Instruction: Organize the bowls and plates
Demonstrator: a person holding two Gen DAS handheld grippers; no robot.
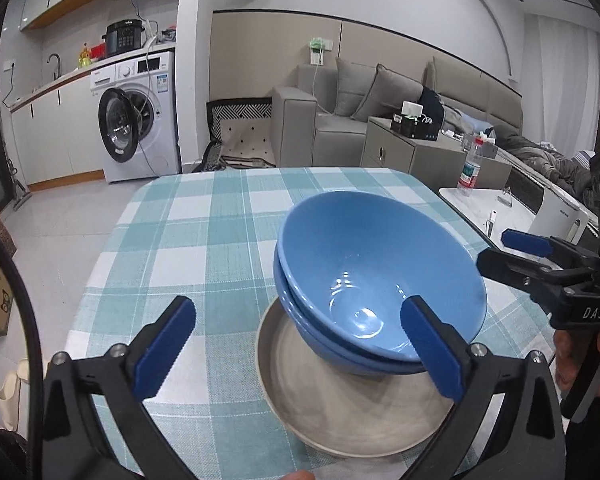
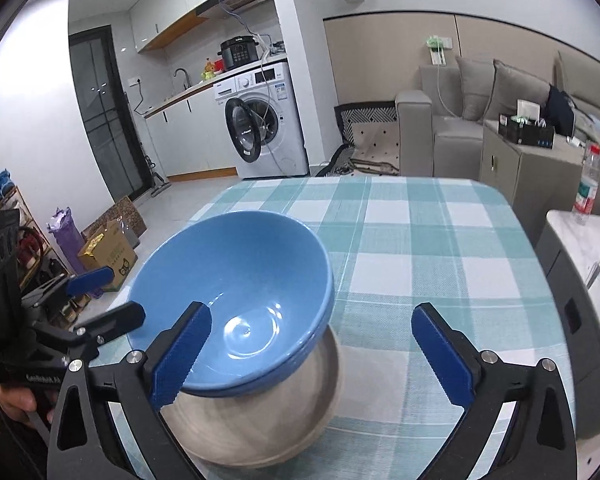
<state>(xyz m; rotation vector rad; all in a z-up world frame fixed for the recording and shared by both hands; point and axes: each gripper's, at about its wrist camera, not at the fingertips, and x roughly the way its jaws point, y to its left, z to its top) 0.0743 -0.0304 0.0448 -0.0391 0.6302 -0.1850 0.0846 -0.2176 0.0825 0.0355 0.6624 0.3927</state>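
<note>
two blue bowls (image 1: 376, 280) sit one inside the other – smooth and shiny, with bright spots of light at the bottom. the stack leans a bit. it rests in a shallow grey plate (image 1: 340, 408) with a raised rim, and the plate lies on the tabletop (image 1: 188, 232), which has a cloth of teal and white squares. the bowls cover the far side of the plate, so only the near part of it shows. the top bowl has nothing in it.

the left tongs (image 1: 300, 350) are spread wide. one blue pad is out over the cloth and the other is in front of the bowl stack, and they pinch nothing. the right tongs (image 2: 314, 356) are spread wide too – one pad in front of the bowls, one over the cloth, nothing between them. a hand (image 2: 16, 400) holds the left tool.

past the tabletop stands a white washing machine (image 1: 136, 120) with its door open, and a black cooker (image 1: 124, 38) on top. a grey sofa (image 1: 360, 112) is at the right. a clear bottle (image 1: 471, 168) stands on a white side table (image 1: 476, 208). a cardboard box (image 2: 112, 256) and a purple bag (image 2: 66, 236) sit on the floor.
</note>
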